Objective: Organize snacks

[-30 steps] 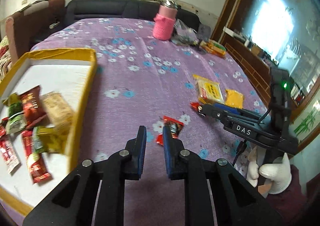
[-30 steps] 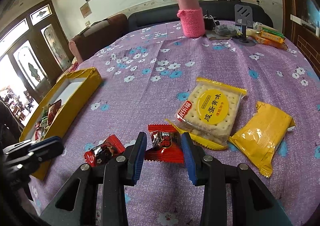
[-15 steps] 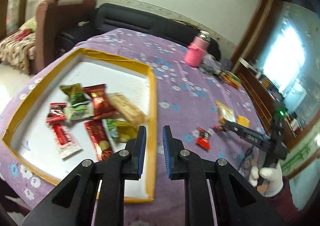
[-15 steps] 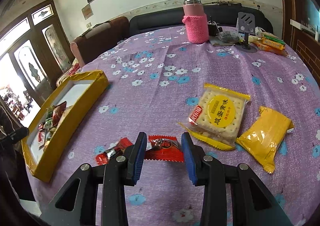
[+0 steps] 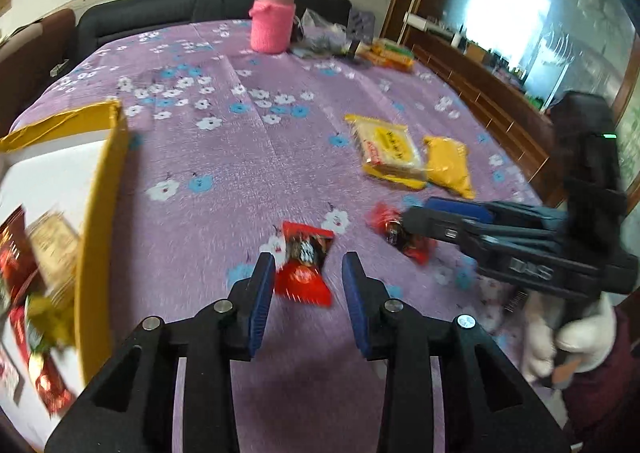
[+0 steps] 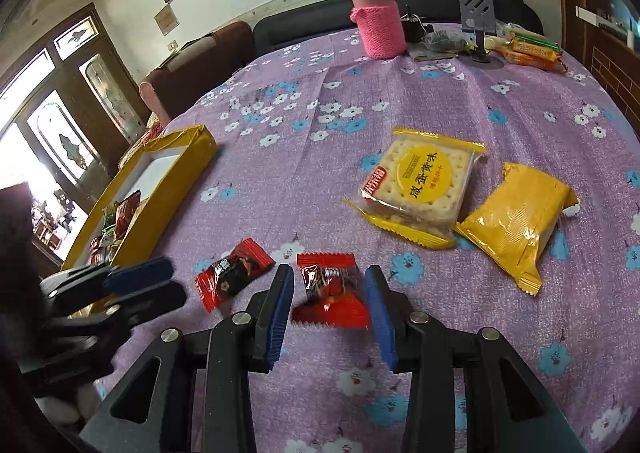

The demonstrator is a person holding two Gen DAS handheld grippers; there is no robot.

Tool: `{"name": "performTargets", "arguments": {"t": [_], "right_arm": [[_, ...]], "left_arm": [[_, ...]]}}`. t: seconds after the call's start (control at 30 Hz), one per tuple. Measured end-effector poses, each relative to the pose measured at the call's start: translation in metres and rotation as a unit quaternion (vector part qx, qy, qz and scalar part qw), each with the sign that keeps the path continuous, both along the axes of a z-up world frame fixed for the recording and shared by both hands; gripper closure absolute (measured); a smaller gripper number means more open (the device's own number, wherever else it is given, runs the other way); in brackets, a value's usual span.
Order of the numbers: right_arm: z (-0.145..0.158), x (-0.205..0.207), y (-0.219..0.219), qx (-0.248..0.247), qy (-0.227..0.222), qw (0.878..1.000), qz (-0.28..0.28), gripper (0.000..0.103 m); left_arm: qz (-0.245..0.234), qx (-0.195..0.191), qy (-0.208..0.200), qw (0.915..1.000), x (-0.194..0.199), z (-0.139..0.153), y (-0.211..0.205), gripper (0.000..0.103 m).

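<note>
A red candy packet (image 5: pixel 304 269) lies on the purple flowered cloth just ahead of my left gripper (image 5: pixel 309 265). Its jaws are opening and its pads do not press the packet. In the right wrist view that same red packet (image 6: pixel 232 277) sits right of the left gripper (image 6: pixel 168 281). A second red candy (image 6: pixel 330 289) lies between the jaws of my right gripper (image 6: pixel 329 277), which are opening slightly, with gaps at both pads. The yellow-rimmed tray (image 5: pixel 104 181) at the left holds several snacks. A cracker pack (image 6: pixel 420 181) and a yellow pack (image 6: pixel 516 217) lie further back.
A pink-sleeved bottle (image 6: pixel 376 25) stands at the far side of the table, beside a phone stand (image 6: pixel 478 13) and more snack packs (image 6: pixel 532 49). A white-gloved hand (image 5: pixel 576 337) holds the right gripper (image 5: pixel 416 213). A dark sofa lies beyond the table.
The left gripper swung out over the tray and came back to the red candy, and its shut jaws have parted. The right gripper has stayed over its candy.
</note>
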State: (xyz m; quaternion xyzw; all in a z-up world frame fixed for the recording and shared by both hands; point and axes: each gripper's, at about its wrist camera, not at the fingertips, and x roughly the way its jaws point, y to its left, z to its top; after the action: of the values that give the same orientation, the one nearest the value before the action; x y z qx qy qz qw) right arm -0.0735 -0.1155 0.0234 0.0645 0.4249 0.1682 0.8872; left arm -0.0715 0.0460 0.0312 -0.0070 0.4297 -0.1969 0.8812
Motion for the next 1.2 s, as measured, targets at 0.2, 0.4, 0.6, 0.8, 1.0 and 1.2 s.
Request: {"name": "performTargets", "arguments": {"t": [0.2, 0.4, 0.6, 0.8, 1.0, 1.2], "right_arm": [[-0.007, 0.007, 0.007, -0.018, 0.006, 0.999, 0.027, 0.056], [-0.016, 0.008, 0.011, -0.034, 0.012, 0.999, 0.029, 0.056], [-0.016, -0.004, 0.025, -0.094, -0.005, 0.995, 0.033, 0.077], [-0.004, -0.01, 0.019, -0.066, -0.016, 0.997, 0.023, 0.077], [0.017, -0.023, 0.033, -0.056, -0.036, 0.997, 0.038, 0.078], [0.035, -0.029, 0.067, -0.036, -0.045, 0.996, 0.075, 0.078]], "left_arm": [[-0.025, 0.036, 0.016, 0.9989, 0.013, -0.02, -0.023, 0.053], [-0.016, 0.062, 0.008, 0.9979, 0.012, -0.02, -0.024, 0.082], [-0.002, 0.046, -0.001, 0.999, 0.003, -0.013, -0.013, 0.088], [0.015, 0.014, -0.018, 0.9996, -0.016, 0.007, 0.007, 0.088], [0.058, -0.041, -0.031, 0.997, -0.043, 0.028, 0.052, 0.088], [0.141, -0.066, -0.065, 0.9857, -0.074, 0.051, 0.122, 0.088]]}}
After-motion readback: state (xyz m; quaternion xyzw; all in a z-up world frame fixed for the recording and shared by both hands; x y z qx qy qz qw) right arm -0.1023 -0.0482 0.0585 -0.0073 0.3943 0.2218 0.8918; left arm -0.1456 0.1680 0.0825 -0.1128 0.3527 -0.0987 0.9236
